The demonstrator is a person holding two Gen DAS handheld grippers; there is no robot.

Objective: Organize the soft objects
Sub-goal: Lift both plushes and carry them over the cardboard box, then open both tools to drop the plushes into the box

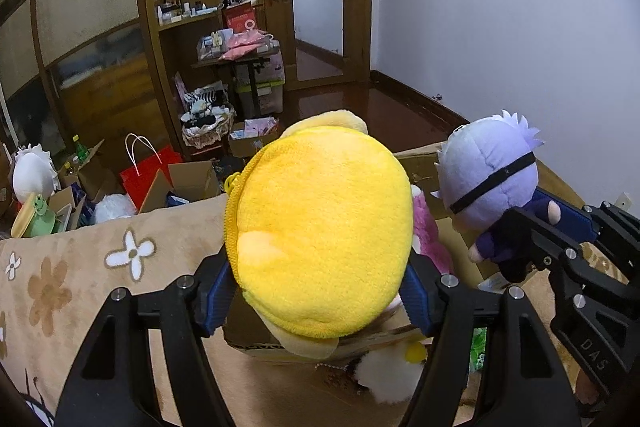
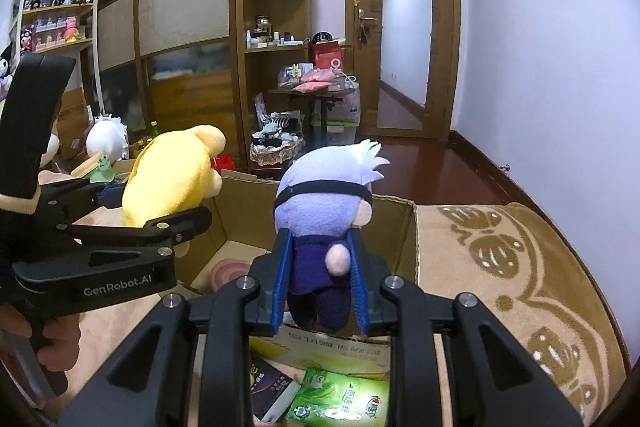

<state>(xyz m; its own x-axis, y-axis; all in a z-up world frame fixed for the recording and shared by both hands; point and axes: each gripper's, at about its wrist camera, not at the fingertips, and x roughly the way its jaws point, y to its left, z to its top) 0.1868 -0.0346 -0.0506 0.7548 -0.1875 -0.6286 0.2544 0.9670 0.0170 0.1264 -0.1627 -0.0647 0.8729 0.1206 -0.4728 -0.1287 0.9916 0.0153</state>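
left wrist view: left gripper (image 1: 318, 283) clamped on a yellow plush (image 1: 320, 231), held up over the cardboard box (image 1: 420, 163) on the beige blanket (image 1: 100, 267).

right wrist view: right gripper (image 2: 320, 287) squeezing the purple-haired doll (image 2: 324, 223) by its body, above the same box.

Matte black plastic frames on both, left gripper (image 1: 316, 291) and right gripper (image 2: 320, 283) alike, built of ribbed triangular struts with open cutouts. Blue ridged pads (image 2: 281, 279) lining the fingers. Round silver screws at each pivot. White lettering "GenRobot.AI" and embossed "DAS" on the side plates. Bare skin of a hand (image 2: 24, 339) at eight o'clock.
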